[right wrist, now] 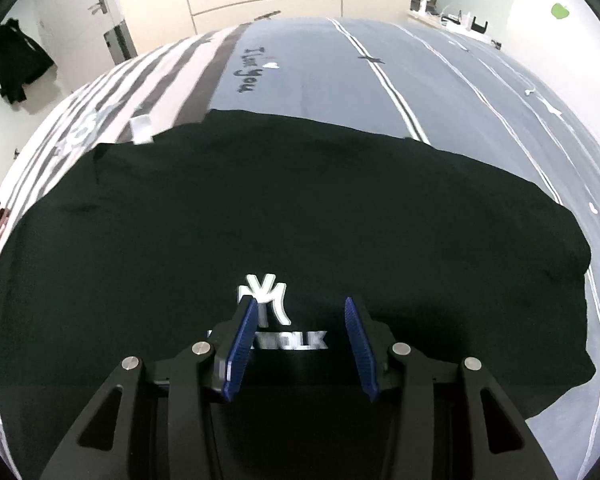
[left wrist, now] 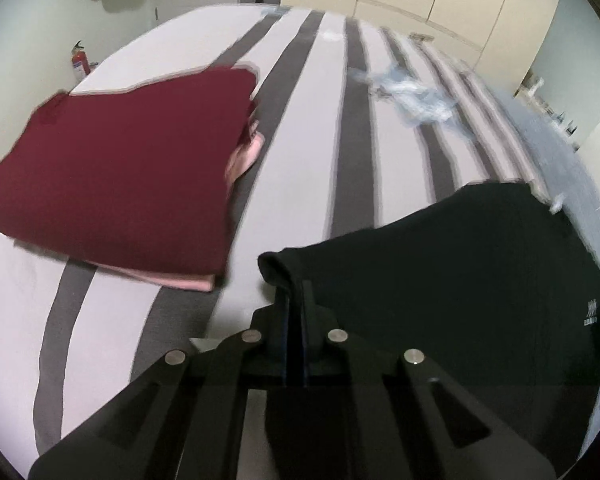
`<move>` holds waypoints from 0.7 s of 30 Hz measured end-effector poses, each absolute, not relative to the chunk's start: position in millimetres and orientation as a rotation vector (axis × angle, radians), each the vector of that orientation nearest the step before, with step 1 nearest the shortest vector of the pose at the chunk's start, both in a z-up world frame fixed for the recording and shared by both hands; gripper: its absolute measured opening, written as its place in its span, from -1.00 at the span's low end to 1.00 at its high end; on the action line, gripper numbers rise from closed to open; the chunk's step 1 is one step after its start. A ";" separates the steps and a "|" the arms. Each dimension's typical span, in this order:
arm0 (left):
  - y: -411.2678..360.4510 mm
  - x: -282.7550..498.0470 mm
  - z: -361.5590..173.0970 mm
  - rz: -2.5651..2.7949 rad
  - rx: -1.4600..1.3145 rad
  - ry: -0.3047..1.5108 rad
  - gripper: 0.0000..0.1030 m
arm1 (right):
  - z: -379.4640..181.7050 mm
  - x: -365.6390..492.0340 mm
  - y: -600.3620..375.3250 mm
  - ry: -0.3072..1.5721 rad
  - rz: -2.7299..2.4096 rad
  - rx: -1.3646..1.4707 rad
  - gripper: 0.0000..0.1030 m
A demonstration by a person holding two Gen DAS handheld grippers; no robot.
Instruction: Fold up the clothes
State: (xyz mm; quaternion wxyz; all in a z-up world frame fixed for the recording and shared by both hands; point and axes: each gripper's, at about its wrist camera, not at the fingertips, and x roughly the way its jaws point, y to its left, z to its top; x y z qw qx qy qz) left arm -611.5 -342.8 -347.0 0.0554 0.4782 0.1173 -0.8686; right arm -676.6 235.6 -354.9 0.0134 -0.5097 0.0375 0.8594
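The black shirt (right wrist: 260,208) is lying spread across the bed (right wrist: 320,72), its long axis running side to side, its near part hidden behind the tongs. The left gripper (left wrist: 294,300) is pinching a soft bunched fold at the shirt's edge, jaws pressed together. The right gripper (right wrist: 300,320) is hovering spread over the white logo (right wrist: 266,300), partly covering its lettering. Toward the bed's left edge, a folded maroon garment (left wrist: 120,176) is sitting on a pink one (left wrist: 180,280), blurred.

Black tee (right wrist: 260,208) matt cloth; gripper pads (right wrist: 240,352) ribbed blue plastic.
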 end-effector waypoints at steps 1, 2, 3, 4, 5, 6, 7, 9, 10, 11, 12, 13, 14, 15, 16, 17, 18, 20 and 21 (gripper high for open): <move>-333.6 -610.1 -335.5 -2.664 1.444 0.360 -0.95 | -354.0 -676.0 239.7 0.125 2.676 -1.584 -0.19; -321.7 -609.0 -322.9 -2.697 1.435 0.356 -0.95 | -352.2 -675.3 243.5 0.132 2.677 -1.578 -0.19; -310.4 -611.2 -310.9 -2.730 1.429 0.350 -0.95 | -350.0 -674.6 246.6 0.132 2.682 -1.572 -0.19; -295.4 -614.7 -298.7 -2.763 1.431 0.341 -0.95 | -347.6 -673.9 249.4 0.130 2.687 -1.567 -0.19; -276.6 -621.8 -288.4 -2.793 1.433 0.332 -0.95 | -345.3 -673.2 252.4 0.129 2.693 -1.563 -0.19; -261.9 -629.7 -280.3 -2.822 1.437 0.334 -0.95 | -342.8 -672.6 255.7 0.130 2.698 -1.559 -0.19; -243.7 -636.2 -272.9 -2.852 1.452 0.346 -0.95 | -340.4 -672.0 259.1 0.131 2.704 -1.555 -0.19; -211.9 -659.7 -267.1 -2.892 1.497 0.372 -0.94 | -335.4 -669.8 266.9 0.140 2.714 -1.544 -0.19; -194.0 -664.7 -268.0 -2.909 1.523 0.375 -0.94 | -332.9 -668.6 271.0 0.147 2.718 -1.538 -0.19; -173.5 -669.1 -269.1 -2.923 1.557 0.393 -0.94 | -330.8 -667.1 275.4 0.155 2.720 -1.534 -0.19; -156.3 -673.0 -270.2 -2.933 1.601 0.442 -0.93 | -329.1 -665.4 280.3 0.164 2.720 -1.533 -0.19; -143.7 -677.1 -271.4 -2.940 1.646 0.508 -0.80 | -327.4 -663.7 285.1 0.174 2.720 -1.531 -0.19; -131.1 -681.1 -272.6 -2.945 1.691 0.575 -0.69 | -326.3 -662.1 290.0 0.181 2.717 -1.533 -0.19; -122.0 -681.5 -271.0 -2.951 1.713 0.633 -0.43 | -325.8 -659.9 294.9 0.186 2.714 -1.542 -0.19; -115.9 -678.9 -267.3 -2.957 1.716 0.683 -0.19 | -325.7 -657.9 298.4 0.183 2.714 -1.551 -0.19; -114.5 -672.9 -261.6 -2.966 1.707 0.738 -0.08 | -325.8 -656.6 300.8 0.172 2.715 -1.560 -0.19; -120.6 -664.3 -256.2 -2.974 1.677 0.791 0.05 | -326.1 -655.0 303.4 0.163 2.718 -1.569 -0.19; -142.4 -653.9 -257.1 -2.963 1.591 0.807 0.13 | -327.2 -651.9 308.6 0.148 2.723 -1.587 -0.19; -156.4 -648.3 -259.8 -2.932 1.557 0.770 0.22 | -328.1 -651.1 310.6 0.140 2.724 -1.591 -0.19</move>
